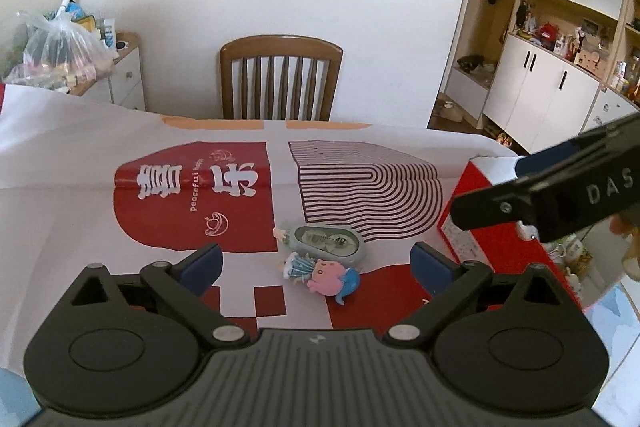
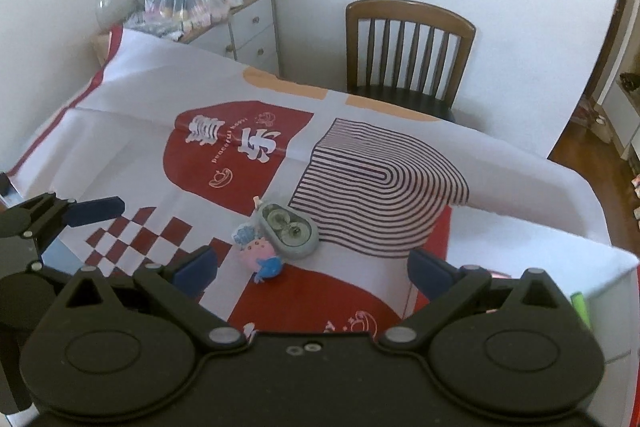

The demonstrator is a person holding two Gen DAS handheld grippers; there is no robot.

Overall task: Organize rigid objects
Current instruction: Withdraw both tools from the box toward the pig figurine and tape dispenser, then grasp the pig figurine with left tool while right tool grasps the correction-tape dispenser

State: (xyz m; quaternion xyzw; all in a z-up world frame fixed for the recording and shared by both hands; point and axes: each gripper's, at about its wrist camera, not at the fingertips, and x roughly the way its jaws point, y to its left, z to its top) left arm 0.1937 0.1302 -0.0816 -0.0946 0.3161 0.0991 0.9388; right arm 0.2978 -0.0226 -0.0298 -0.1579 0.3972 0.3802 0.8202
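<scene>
A grey-green oval case (image 1: 326, 241) lies on the patterned tablecloth (image 1: 80, 163), touching a small pink and blue cartoon figure (image 1: 320, 275) just in front of it. My left gripper (image 1: 316, 253) hovers over both with its jaws wide open and nothing between the pads. One finger (image 1: 492, 201) of the right gripper reaches in from the right. In the right wrist view the case (image 2: 288, 229) and the figure (image 2: 260, 259) lie just ahead of my right gripper (image 2: 314, 261), which is open and empty. A blue-padded finger (image 2: 96, 210) of the left gripper shows at the left edge.
A red box (image 1: 492, 243) stands at the table's right side. A wooden chair (image 1: 280, 79) is behind the far edge. A full plastic bag (image 1: 60, 47) sits on white drawers at the back left. Cabinets with shelves (image 1: 552, 39) line the right wall.
</scene>
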